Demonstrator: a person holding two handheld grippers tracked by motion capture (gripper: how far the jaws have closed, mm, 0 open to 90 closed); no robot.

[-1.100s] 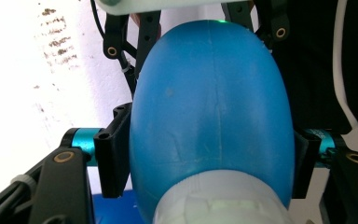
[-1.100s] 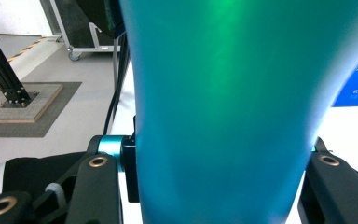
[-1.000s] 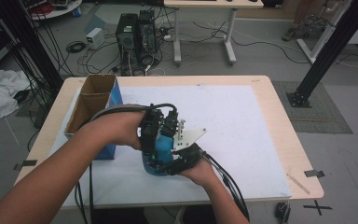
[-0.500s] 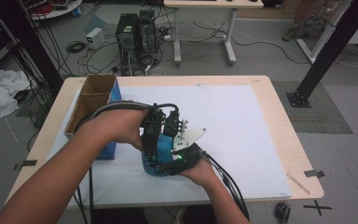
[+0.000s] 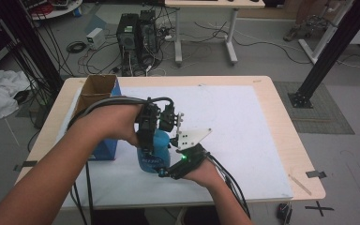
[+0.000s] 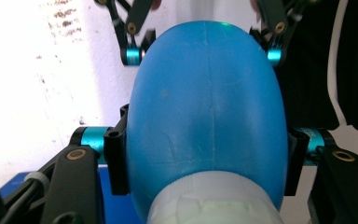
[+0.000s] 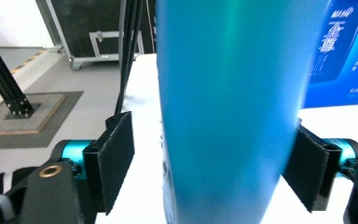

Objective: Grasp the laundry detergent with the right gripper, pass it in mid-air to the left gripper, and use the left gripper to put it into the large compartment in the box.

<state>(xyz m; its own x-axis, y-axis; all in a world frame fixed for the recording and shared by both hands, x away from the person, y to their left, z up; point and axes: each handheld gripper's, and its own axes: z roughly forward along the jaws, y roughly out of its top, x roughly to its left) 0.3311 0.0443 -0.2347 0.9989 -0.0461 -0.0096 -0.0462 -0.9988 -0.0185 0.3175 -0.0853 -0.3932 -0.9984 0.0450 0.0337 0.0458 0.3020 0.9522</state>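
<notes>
**Blue bottle held from two sides, not yet moved anywhere**

White paper covers most of the wooden table (image 5: 281, 122), with cables and computer towers on the floor behind it. At the left edge of the paper stands an open cardboard box (image 5: 96, 89) with blue printed sides. Just right of it, near the front of the table, the blue bottle (image 5: 153, 154) stands upright on the paper. The left gripper (image 5: 146, 137) comes down from above, and its own view shows its pads (image 6: 115, 158) pressed against both flanks of the bottle's rounded shoulder, just above the white neck. The right gripper (image 5: 171, 172) reaches in low from the front; its jaws straddle the bottle's lower body, one pad (image 7: 307, 165) touching, the other (image 7: 114, 156) standing a little off, so it is not clamped.

Judging from this, the grasp is made on top and only half made below. Lifting, opening or placing the bottle is all left to do.
</notes>
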